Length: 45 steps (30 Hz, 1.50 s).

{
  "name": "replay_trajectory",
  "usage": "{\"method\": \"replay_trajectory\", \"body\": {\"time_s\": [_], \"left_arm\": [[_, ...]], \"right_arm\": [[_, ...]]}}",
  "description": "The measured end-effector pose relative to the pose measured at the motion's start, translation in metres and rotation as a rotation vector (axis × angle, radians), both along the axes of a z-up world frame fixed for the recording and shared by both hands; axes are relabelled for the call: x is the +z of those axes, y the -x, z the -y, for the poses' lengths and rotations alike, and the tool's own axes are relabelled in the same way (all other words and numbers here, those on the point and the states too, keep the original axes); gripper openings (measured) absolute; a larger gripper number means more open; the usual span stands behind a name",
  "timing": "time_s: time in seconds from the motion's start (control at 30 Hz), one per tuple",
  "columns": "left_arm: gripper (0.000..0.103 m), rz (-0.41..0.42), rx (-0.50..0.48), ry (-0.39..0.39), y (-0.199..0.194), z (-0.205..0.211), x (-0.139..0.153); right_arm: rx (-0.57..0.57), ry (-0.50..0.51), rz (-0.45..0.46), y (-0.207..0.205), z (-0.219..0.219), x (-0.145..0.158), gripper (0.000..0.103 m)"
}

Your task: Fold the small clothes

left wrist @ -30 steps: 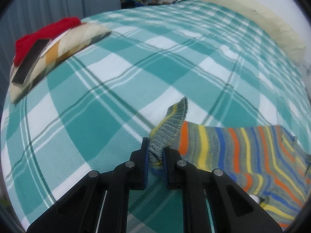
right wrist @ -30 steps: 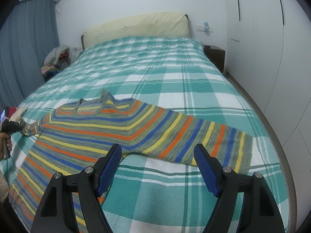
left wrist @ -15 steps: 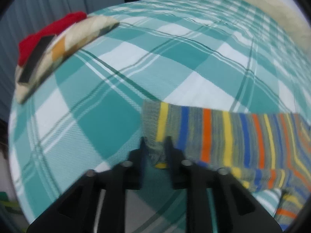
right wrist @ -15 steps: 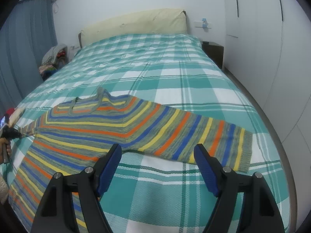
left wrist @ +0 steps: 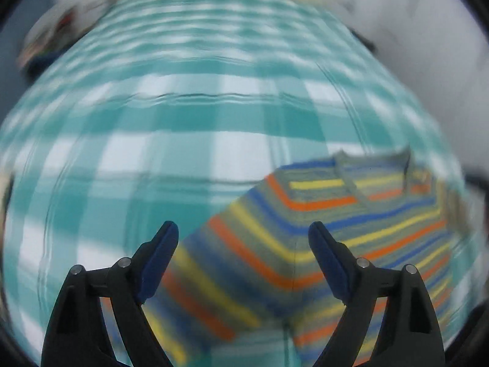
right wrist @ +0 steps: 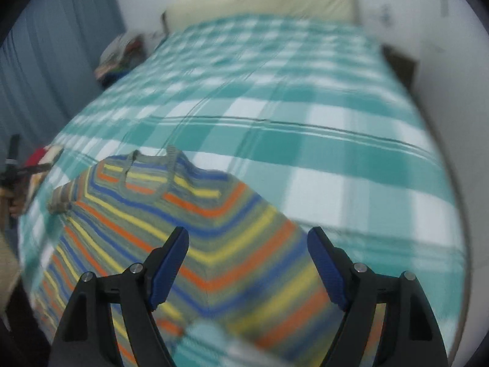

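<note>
A small striped knit sweater (left wrist: 321, 232) in grey, orange, yellow and blue lies flat on the teal plaid bedspread (left wrist: 189, 116). In the left wrist view my left gripper (left wrist: 243, 238) is open and empty above its left sleeve and shoulder. In the right wrist view the sweater (right wrist: 214, 232) lies with its neckline away from me, and my right gripper (right wrist: 247, 244) is open and empty above its right sleeve. The left sleeve end lies bunched at the sweater's left edge (right wrist: 61, 198). Both views are motion blurred.
A cream headboard cushion (right wrist: 262, 0) stands at the far end of the bed. A pile of clothes (right wrist: 122, 52) lies at the far left by the blue curtain (right wrist: 52, 70). A red and patterned stack (right wrist: 42, 159) sits at the bed's left edge. A dark nightstand (right wrist: 400, 64) is far right.
My left gripper has opened and let go of the sleeve cuff, then swung to face the sweater body. My right gripper has moved in closer over the right sleeve.
</note>
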<state>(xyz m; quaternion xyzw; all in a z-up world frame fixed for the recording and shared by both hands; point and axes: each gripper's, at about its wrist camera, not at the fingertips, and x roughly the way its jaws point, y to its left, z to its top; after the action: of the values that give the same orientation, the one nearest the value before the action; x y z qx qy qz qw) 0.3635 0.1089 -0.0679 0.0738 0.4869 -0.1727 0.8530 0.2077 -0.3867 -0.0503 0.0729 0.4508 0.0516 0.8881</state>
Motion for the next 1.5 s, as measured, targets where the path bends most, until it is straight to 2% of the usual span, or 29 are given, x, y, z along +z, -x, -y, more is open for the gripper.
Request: {"method": "replay_trajectory", "body": {"time_s": [0.07, 0.13, 0.33, 0.4, 0.43, 0.47, 0.5, 0.53, 0.6, 0.63, 0.67, 0.73, 0.8, 0.83, 0.87, 0.9, 0.93, 0.97, 1.0, 1.03, 1.13, 1.17, 1.3, 1.33, 1.43, 1.5], "left_arm": [[0.088, -0.013, -0.068, -0.059, -0.024, 0.029, -0.019], [0.088, -0.029, -0.099, -0.074, -0.040, 0.045, -0.032], [0.090, -0.066, -0.168, -0.139, -0.068, 0.070, -0.068], [0.092, -0.070, -0.181, -0.159, -0.068, 0.074, -0.075], [0.082, -0.049, -0.186, -0.159, -0.064, 0.075, -0.076], [0.041, -0.037, -0.196, -0.135, -0.059, 0.076, -0.075], [0.018, -0.036, -0.205, -0.109, -0.055, 0.077, -0.073], [0.006, -0.016, -0.194, -0.099, -0.051, 0.077, -0.069], [0.005, 0.050, -0.158, -0.109, -0.044, 0.076, -0.066], [0.004, 0.070, -0.131, -0.106, -0.041, 0.074, -0.068], [0.004, 0.081, -0.111, -0.104, -0.040, 0.073, -0.071], [0.004, 0.091, -0.074, -0.099, -0.039, 0.072, -0.076], [0.009, 0.112, -0.030, -0.108, -0.043, 0.071, -0.077], [0.018, 0.123, 0.004, -0.110, -0.045, 0.069, -0.075], [0.039, 0.124, 0.031, -0.111, -0.046, 0.066, -0.073], [0.052, 0.128, 0.074, -0.113, -0.049, 0.061, -0.070], [0.064, 0.136, 0.121, -0.110, -0.048, 0.054, -0.064], [0.063, 0.145, 0.151, -0.104, -0.045, 0.048, -0.059], [0.063, 0.150, 0.176, -0.087, -0.038, 0.038, -0.049], [0.063, 0.146, 0.187, -0.064, -0.030, 0.028, -0.041], [0.066, 0.123, 0.205, 0.001, 0.004, 0.004, -0.021], [0.067, 0.115, 0.196, 0.009, 0.015, 0.002, -0.018], [0.070, 0.080, 0.043, -0.002, 0.105, 0.006, -0.013], [0.070, 0.055, -0.012, -0.010, 0.140, 0.010, -0.019], [0.070, -0.019, -0.124, -0.005, 0.213, 0.023, -0.037], [0.070, -0.062, -0.202, -0.029, 0.266, 0.034, -0.054]], "right_arm": [[0.072, 0.004, -0.042, -0.036, -0.010, -0.010, 0.079], [0.150, 0.041, -0.094, -0.069, -0.027, -0.024, 0.079], [0.303, 0.141, -0.210, -0.129, -0.063, -0.069, 0.077], [0.324, 0.135, -0.267, -0.141, -0.068, -0.083, 0.051], [0.344, 0.125, -0.296, -0.144, -0.072, -0.090, 0.040], [0.360, 0.137, -0.288, -0.143, -0.073, -0.089, 0.003], [0.365, 0.144, -0.279, -0.142, -0.073, -0.086, 0.004], [0.356, 0.161, -0.256, -0.137, -0.073, -0.081, 0.004], [0.295, 0.225, -0.209, -0.127, -0.068, -0.071, 0.003], [0.201, 0.277, -0.183, -0.120, -0.059, -0.067, 0.003], [0.139, 0.274, -0.178, -0.116, -0.052, -0.068, 0.003], [0.069, 0.262, -0.201, -0.111, -0.046, -0.082, 0.003], [0.043, 0.296, -0.207, -0.107, -0.052, -0.099, 0.003], [0.023, 0.303, -0.194, -0.107, -0.055, -0.103, 0.003], [-0.003, 0.283, -0.183, -0.108, -0.054, -0.103, 0.004], [-0.026, 0.253, -0.172, -0.109, -0.051, -0.100, 0.006], [-0.037, 0.223, -0.162, -0.110, -0.048, -0.097, 0.012], [-0.050, 0.199, -0.156, -0.109, -0.044, -0.094, 0.033], [-0.069, 0.189, -0.150, -0.105, -0.040, -0.087, 0.063], [-0.078, 0.189, -0.139, -0.100, -0.040, -0.080, 0.071], [-0.064, 0.192, -0.075, -0.071, -0.047, -0.052, 0.072], [-0.055, 0.198, -0.074, -0.061, -0.050, -0.046, 0.072], [0.037, 0.180, -0.107, 0.010, -0.077, -0.037, 0.072], [0.083, 0.155, -0.123, 0.039, -0.091, -0.038, 0.072], [0.190, 0.098, -0.152, 0.105, -0.126, -0.044, 0.072], [0.264, 0.058, -0.157, 0.146, -0.157, -0.046, 0.071]]}}
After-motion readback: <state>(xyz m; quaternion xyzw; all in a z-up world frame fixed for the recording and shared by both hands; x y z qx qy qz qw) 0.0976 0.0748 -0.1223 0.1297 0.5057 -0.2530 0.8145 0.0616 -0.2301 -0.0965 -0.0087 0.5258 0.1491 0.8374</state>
